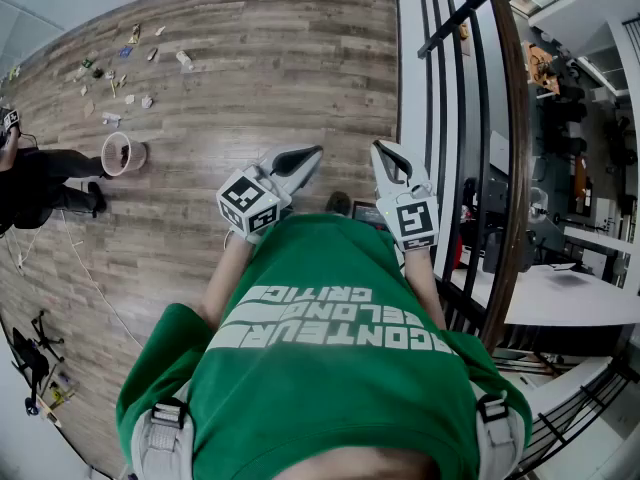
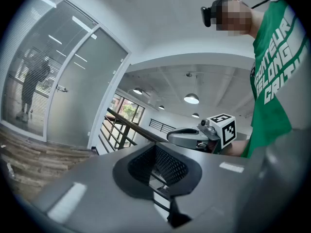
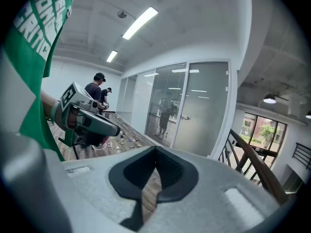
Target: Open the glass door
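Left hand-held gripper [image 1: 312,153] and right hand-held gripper [image 1: 381,148]: jaws closed to a slit, both empty. Glass door [image 3: 206,110] at 1 o'clock in the right gripper view, well apart from both.

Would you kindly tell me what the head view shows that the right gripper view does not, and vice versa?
Only the head view shows the right gripper from outside, with its marker cube, and a white table on the lower level beyond the railing. Only the right gripper view shows the glass door, which looks shut, its handle and the ceiling lights. Both show the left gripper, the wooden floor with scattered small items, the railing and the green shirt.
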Demonstrator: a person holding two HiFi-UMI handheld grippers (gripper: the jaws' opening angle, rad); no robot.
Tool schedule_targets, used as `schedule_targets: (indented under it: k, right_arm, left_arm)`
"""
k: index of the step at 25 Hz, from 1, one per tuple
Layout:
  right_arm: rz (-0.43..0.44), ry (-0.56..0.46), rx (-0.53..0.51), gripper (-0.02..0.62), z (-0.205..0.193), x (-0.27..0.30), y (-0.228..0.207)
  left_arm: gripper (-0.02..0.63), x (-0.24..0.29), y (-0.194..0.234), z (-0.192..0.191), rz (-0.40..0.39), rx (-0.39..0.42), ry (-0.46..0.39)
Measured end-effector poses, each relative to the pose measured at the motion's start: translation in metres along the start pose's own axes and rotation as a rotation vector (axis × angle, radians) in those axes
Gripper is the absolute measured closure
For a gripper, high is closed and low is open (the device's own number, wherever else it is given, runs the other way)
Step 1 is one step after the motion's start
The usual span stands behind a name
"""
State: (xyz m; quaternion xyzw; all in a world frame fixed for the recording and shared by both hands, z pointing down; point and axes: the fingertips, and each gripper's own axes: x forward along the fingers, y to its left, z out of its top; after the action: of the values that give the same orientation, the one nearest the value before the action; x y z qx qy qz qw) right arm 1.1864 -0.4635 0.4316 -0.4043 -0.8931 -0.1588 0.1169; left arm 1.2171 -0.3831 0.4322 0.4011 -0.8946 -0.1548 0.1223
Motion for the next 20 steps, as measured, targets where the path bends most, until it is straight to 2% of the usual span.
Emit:
schedule_targets:
  k: [9, 20]
  right_arm:
    - [-0.001, 0.006, -0.003, 0.603, 0.000, 0.001, -0.003]
    - [-0.092, 0.030, 0.045, 0.603, -0.022, -0.020, -0.045]
  left_arm:
    - [0.591, 0.001, 0.001, 0.002, 0.005, -0.002, 0.003]
    - [0.591, 0.003, 0.000, -0.001, 0.023, -0.005, 0.012]
